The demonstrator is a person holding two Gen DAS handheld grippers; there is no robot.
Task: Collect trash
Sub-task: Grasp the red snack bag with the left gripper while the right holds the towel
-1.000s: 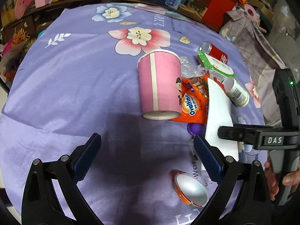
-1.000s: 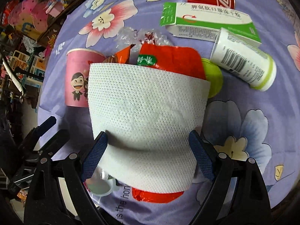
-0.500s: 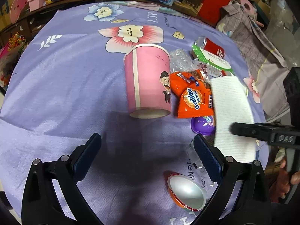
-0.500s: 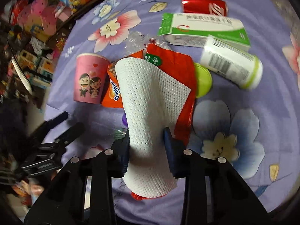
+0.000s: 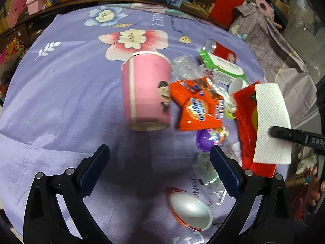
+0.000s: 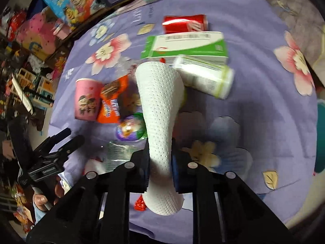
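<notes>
My right gripper is closing on a white paper towel; its pads pinch the towel into a narrow fold. In the left wrist view the towel hangs lifted off the cloth with a red foil wrapper behind it, which seems to rise with it. A scrap of the red wrapper shows under the jaws. My left gripper stands open over bare purple cloth, short of a pink paper cup that lies on its side. An orange snack wrapper lies beside the cup.
A purple capsule, clear plastic film and a silver and orange egg half lie near my left gripper. A red can, a green and white box and a white bottle lie further back. Clutter surrounds the table.
The right gripper's jaws went from wide open around the flat towel to pinched on it. It then rose, lifting the towel and red wrapper off the pile. The left gripper stayed put.
</notes>
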